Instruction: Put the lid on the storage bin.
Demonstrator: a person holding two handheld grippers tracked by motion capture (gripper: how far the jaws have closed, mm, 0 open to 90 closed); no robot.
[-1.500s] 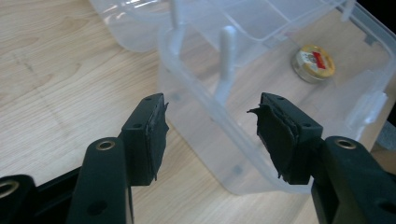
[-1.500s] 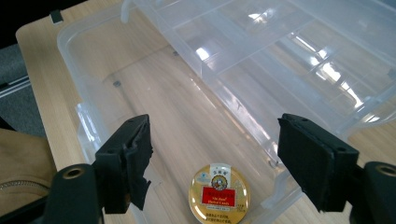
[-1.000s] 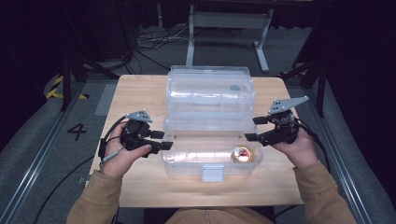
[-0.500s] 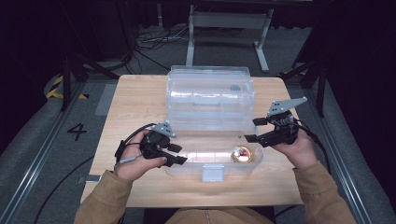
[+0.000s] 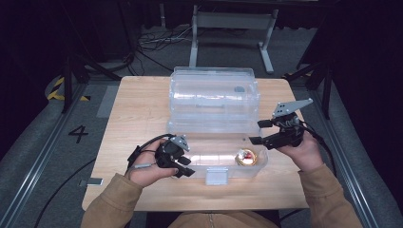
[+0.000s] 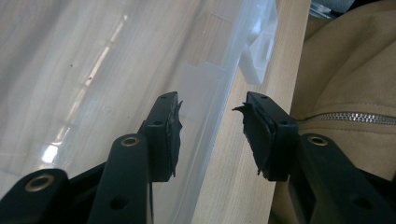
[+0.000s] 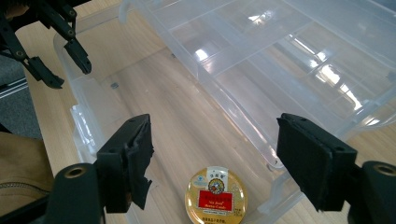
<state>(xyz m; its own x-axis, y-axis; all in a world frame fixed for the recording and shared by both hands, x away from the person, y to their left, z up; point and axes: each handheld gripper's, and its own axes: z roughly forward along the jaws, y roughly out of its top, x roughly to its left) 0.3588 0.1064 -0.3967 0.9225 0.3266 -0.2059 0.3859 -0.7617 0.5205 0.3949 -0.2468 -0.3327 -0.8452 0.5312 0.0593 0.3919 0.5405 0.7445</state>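
I hold my left gripper low at the near left corner of the clear plastic box, which lies open on the wooden table. Its jaws have just been closing, but they are not closed — in the left gripper view the front wall of the box stands between the two black pads, and I see a gap on both sides of it, so the pads do not press on it. One jaw is over the inside of the box, the other is over the table edge, near my tan jacket. The white latch of the box is a little farther along the same wall.

My right gripper is at the right end of the box, its jaws spread wide with nothing between them. In the right gripper view I look down between them at a small round tin with a gold lid — it lies flat on the bottom of the box, close to the right end. The lid of the box is folded back and rests on the table behind.
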